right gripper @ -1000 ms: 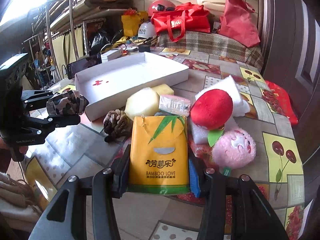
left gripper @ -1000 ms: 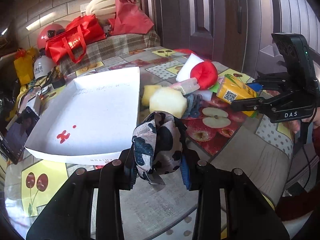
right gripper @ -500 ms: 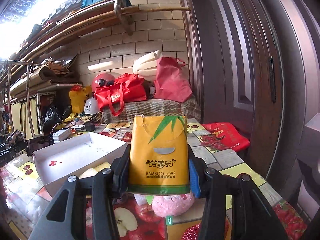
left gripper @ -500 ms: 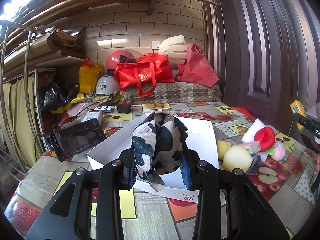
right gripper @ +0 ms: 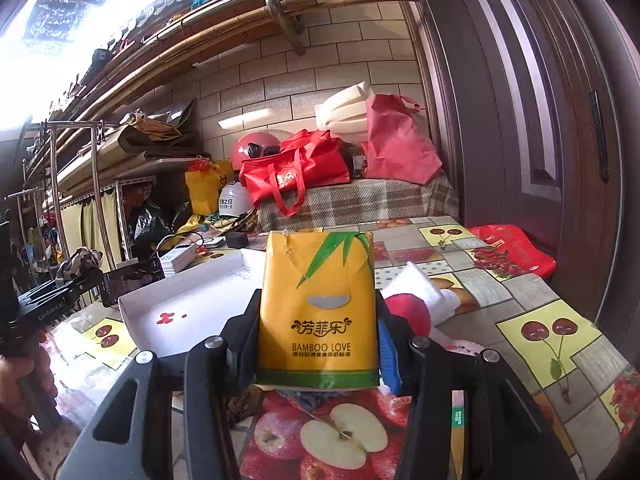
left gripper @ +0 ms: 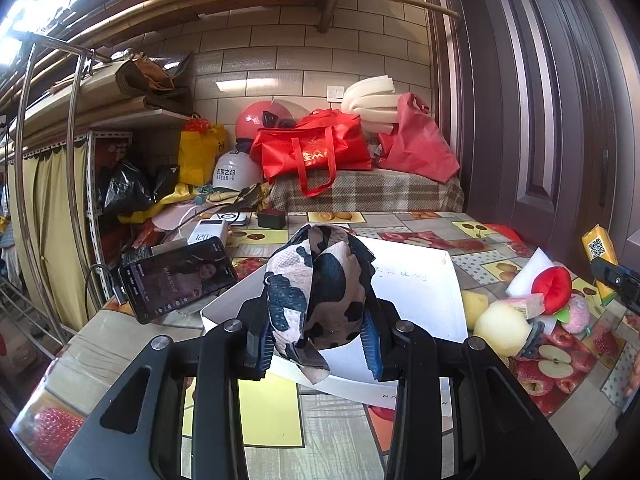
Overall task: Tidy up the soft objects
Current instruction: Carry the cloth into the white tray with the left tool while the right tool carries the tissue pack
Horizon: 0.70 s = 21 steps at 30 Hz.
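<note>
My left gripper (left gripper: 316, 340) is clamped on a bunched cow-print cloth (left gripper: 316, 300), black patches on cream, which stands up between my blue-padded fingers (left gripper: 370, 344) with a loose corner hanging down in front. I hold it above the near edge of the white cardboard tray (left gripper: 416, 292), which lies on the fruit-patterned tablecloth (left gripper: 472, 232). My right gripper (right gripper: 318, 344) is closed on a yellow tissue pack (right gripper: 318, 312) printed BAMBOO LOVE, held upright and clear of the table, both fingers pressing its sides. Beyond that pack lies the same tray (right gripper: 192, 304), its floor bare but for a few red marks. On the cloth to the right of the tray sit the other soft things: a pale yellow sponge ball (left gripper: 502, 326), a red plush piece (left gripper: 554, 286), a white foam block (left gripper: 530, 272) and a pink fuzzy ball (left gripper: 578, 314), crowded close together. A phone (left gripper: 178, 276) leans at the tray's left.
</note>
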Available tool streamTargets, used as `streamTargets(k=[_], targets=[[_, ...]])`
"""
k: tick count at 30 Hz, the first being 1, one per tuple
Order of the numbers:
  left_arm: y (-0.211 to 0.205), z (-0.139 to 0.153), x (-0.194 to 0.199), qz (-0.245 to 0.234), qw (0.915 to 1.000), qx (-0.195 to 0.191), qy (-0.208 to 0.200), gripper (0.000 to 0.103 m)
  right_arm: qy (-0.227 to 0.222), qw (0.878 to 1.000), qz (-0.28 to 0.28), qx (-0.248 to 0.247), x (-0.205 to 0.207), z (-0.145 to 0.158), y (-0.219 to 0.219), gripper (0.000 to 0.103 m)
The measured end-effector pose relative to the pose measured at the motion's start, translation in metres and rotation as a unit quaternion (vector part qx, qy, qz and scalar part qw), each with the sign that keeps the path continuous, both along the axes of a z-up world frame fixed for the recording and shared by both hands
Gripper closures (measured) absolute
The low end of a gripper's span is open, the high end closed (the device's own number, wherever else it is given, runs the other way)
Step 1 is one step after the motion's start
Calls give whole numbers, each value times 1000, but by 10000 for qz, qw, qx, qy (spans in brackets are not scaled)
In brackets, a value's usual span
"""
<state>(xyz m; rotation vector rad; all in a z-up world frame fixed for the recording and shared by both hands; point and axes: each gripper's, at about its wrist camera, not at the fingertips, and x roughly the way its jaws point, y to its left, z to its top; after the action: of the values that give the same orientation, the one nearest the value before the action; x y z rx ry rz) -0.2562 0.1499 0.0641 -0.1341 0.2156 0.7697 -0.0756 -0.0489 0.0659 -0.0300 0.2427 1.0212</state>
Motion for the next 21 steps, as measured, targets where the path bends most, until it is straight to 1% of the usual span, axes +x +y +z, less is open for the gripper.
streamTargets(k=[5,11,15,21], targets=[[10,-3,9,-43,10000,50,57,68,-70,9998,201,-56,-11,0,19,54],[33,-12,31,-64,9992,-200,339,68,2,9974,636,-335,-22,-3,59,54],[40,-12,34,56,9995,-101,291,68,82,9951,856,-488,-30,-7,86,54],[51,-12,40,153,9995,-88,255,68,320,9939,901,-543,-27,-14,113,54]])
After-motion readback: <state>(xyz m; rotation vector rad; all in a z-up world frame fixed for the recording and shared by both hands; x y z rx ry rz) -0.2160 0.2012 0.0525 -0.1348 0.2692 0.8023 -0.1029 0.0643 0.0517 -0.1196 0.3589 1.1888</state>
